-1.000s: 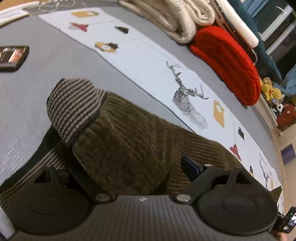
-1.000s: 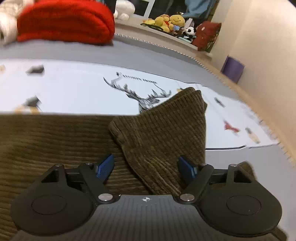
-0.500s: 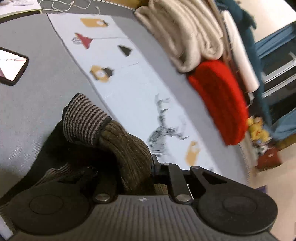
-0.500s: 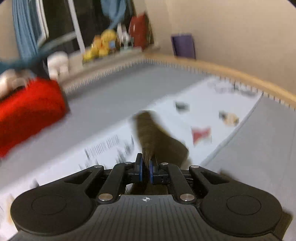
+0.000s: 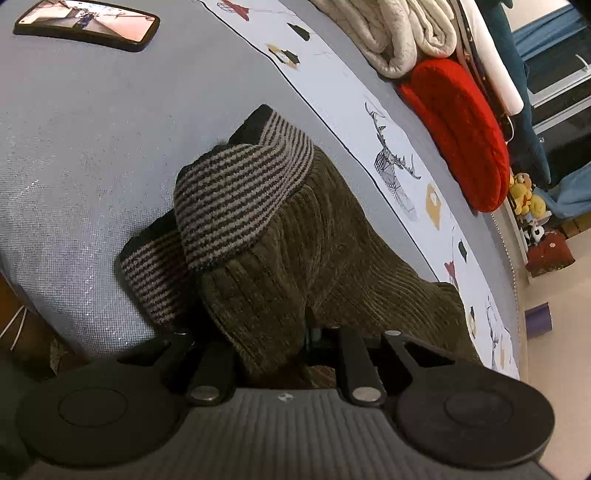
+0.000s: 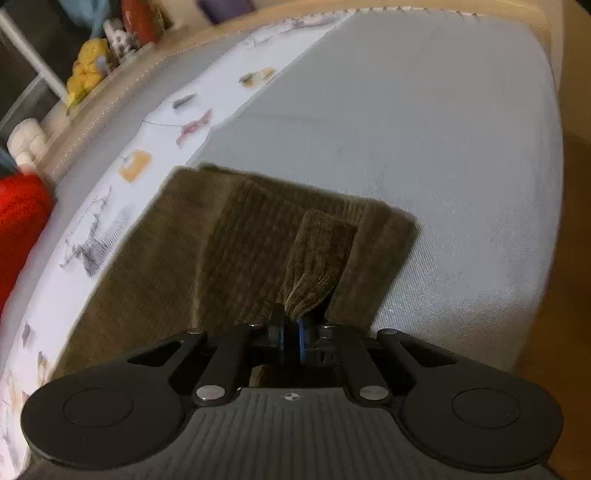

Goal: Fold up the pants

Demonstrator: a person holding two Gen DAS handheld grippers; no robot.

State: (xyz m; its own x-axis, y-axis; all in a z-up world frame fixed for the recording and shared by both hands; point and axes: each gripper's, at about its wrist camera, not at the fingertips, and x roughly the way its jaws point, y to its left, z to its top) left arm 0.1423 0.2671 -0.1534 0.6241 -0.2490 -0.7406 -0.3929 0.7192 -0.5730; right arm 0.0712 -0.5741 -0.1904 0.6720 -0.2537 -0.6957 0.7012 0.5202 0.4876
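The brown corduroy pants (image 5: 295,258) are spread across the grey bed (image 5: 92,147), their striped waistband (image 5: 236,195) bunched up near the front edge, well apart from a phone (image 5: 88,24). The left gripper (image 5: 284,339) is seen with jaws clenched on a thick fold just below that waistband. At the far end, a leg hem (image 6: 317,258) is pinched between the closed jaws of the right gripper (image 6: 291,332) and lifted off the cloth beneath.

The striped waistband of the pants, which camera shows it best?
The left wrist view: the striped waistband fills the centre there, folded over the olive corduroy. The right wrist view shows only the corduroy pants, no stripes.
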